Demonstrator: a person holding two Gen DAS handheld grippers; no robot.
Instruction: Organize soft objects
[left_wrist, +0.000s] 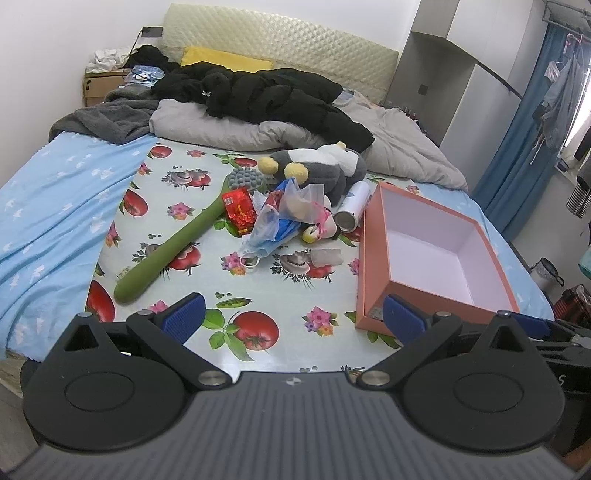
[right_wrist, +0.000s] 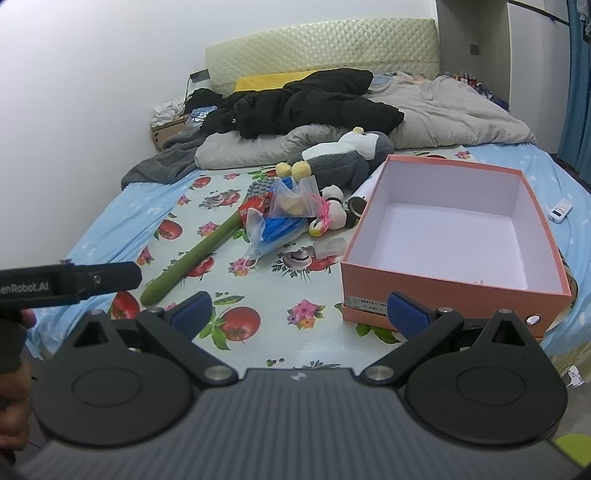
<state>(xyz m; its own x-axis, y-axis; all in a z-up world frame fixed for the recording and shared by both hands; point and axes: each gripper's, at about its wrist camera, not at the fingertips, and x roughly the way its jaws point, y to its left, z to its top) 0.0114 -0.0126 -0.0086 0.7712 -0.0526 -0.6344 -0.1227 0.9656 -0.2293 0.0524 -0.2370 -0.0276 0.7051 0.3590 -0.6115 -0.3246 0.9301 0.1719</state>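
A pile of small things lies mid-bed on a fruit-print cloth (left_wrist: 258, 288): a grey and white plush penguin (left_wrist: 325, 166) (right_wrist: 347, 158), a small panda-like plush (right_wrist: 334, 212), blue face masks (left_wrist: 266, 232) (right_wrist: 275, 230), a clear plastic bag (left_wrist: 299, 199), a red packet (left_wrist: 240, 208) and a green massage hammer (left_wrist: 173, 251) (right_wrist: 195, 258). An empty pink box (left_wrist: 436, 251) (right_wrist: 450, 236) stands open to the right. My left gripper (left_wrist: 291, 317) is open and empty near the front of the cloth. My right gripper (right_wrist: 301, 315) is open and empty beside the box's near corner.
A grey quilt (left_wrist: 258, 129), black clothes (left_wrist: 258, 92) and a yellow pillow (left_wrist: 225, 59) lie toward the headboard. A white can (left_wrist: 352, 210) lies between plush and box. A white remote (right_wrist: 561, 210) lies right of the box. The other gripper's body (right_wrist: 70, 284) shows at left.
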